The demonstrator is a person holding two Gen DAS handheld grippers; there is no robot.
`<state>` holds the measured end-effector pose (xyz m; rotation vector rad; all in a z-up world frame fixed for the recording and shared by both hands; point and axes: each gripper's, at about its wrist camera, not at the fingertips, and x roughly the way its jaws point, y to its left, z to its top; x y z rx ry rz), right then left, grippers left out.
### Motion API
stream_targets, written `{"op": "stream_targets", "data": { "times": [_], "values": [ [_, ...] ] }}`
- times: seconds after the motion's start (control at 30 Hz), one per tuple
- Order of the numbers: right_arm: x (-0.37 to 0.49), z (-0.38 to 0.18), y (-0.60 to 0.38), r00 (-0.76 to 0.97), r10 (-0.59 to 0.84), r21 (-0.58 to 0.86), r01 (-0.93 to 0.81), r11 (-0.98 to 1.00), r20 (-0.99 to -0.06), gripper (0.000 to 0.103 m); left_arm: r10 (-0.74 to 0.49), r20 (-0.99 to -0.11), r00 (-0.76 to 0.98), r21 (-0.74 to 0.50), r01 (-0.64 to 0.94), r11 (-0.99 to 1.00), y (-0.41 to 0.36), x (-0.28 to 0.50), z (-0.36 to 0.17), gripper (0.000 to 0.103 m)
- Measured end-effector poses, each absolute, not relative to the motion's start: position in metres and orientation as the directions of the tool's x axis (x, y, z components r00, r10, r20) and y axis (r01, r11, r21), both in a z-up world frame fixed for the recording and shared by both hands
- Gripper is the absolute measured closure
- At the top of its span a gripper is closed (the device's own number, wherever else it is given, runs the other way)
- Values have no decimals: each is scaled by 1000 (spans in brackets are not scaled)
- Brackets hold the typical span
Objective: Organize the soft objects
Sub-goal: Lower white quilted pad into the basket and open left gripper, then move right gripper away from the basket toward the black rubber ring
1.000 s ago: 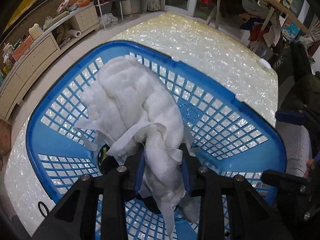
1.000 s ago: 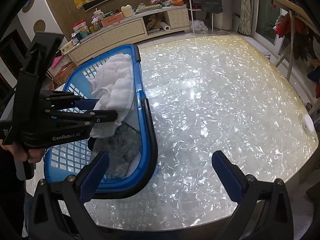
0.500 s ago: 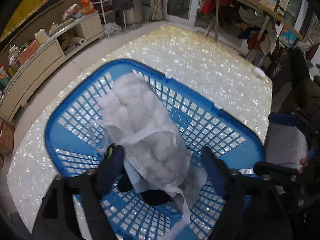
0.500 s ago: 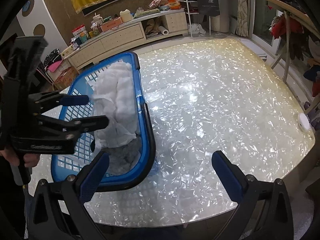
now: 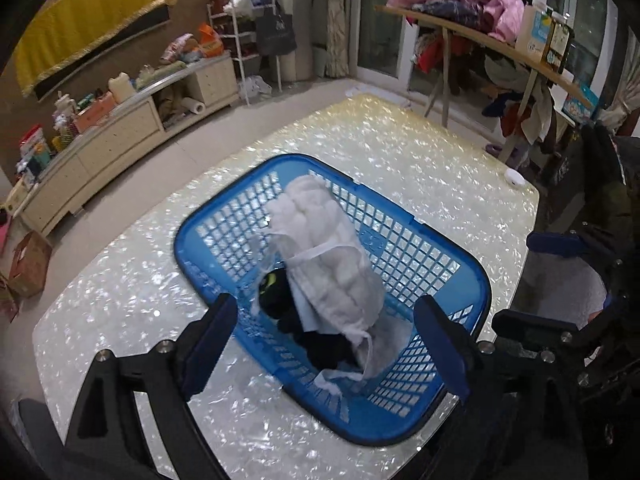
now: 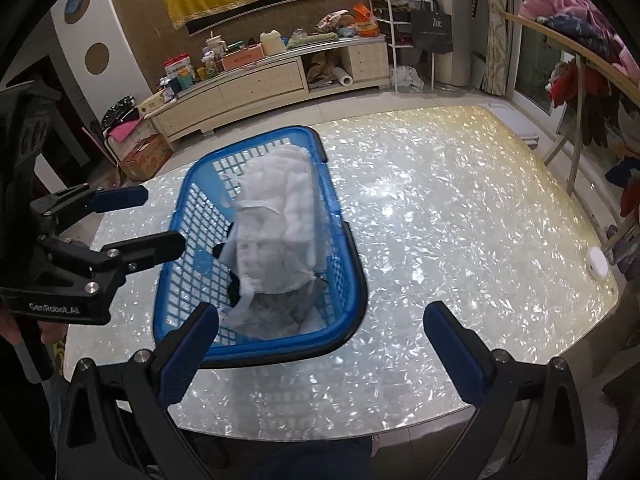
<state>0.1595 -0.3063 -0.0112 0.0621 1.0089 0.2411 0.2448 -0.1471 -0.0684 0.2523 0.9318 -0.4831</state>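
1. My left tongs [image 5: 326, 350] hang above the near end of the blue plastic lattice basket [image 5: 420, 248]; their jaws are opening, spread wide, and nothing is pressed between the blue pads.
2. My right tongs [image 6: 320, 350] are released as well, jaws wide apart over the near edge of the pearly, shell-patterned counter [image 6: 460, 220], with only part of the basket's near rim showing between them.
3. The fluffy white quilted cloth [image 5: 328, 256] lies lengthwise inside the basket, its far end leaning against the far wall, its near end with loose white ties trailing down towards the basket floor.
4. A black soft item with a yellow-green spot [image 5: 276, 292] sits under the cloth's left side, partly covered by it.
5. A grey fuzzy cloth [image 6: 280, 312] lies at the basket's near end, beneath the white one.
6. The basket rests on the counter, left of its middle in the right wrist view.
7. A small white round disc [image 6: 597, 261] sits near the counter's far right edge, well apart from the basket.
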Motion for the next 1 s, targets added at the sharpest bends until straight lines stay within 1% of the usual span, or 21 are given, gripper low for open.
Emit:
{"op": "stream_targets", "data": {
  "times": [0.07,0.2,0.4,0.43,0.47,0.7,1.0],
  "values": [
    [159,-9,-302,513,230,158,-182,971,-827,0,-285,-810,513,2,488,873,-141,238,-62,14],
    [154,-3,-288,522,237,148,-207,967,-819,0,-279,-793,541,-3,455,891,-123,224,-53,8],
    [154,0,-262,524,256,133,-261,956,-813,0,-248,-777,578,5,399,917,-91,202,-45,8],
    [153,1,-256,525,260,132,-269,954,-811,0,-246,-776,581,0,389,921,-84,198,-44,6],
    [152,1,-251,524,263,129,-278,952,-810,0,-237,-775,586,-2,374,928,-77,195,-44,0],
    [157,-1,-207,509,293,113,-354,928,-809,0,-186,-761,622,0,287,958,-27,175,-41,0],
    [173,-13,-145,470,319,82,-458,885,-823,0,-101,-765,636,10,168,986,40,163,-50,0]
  ]
}}
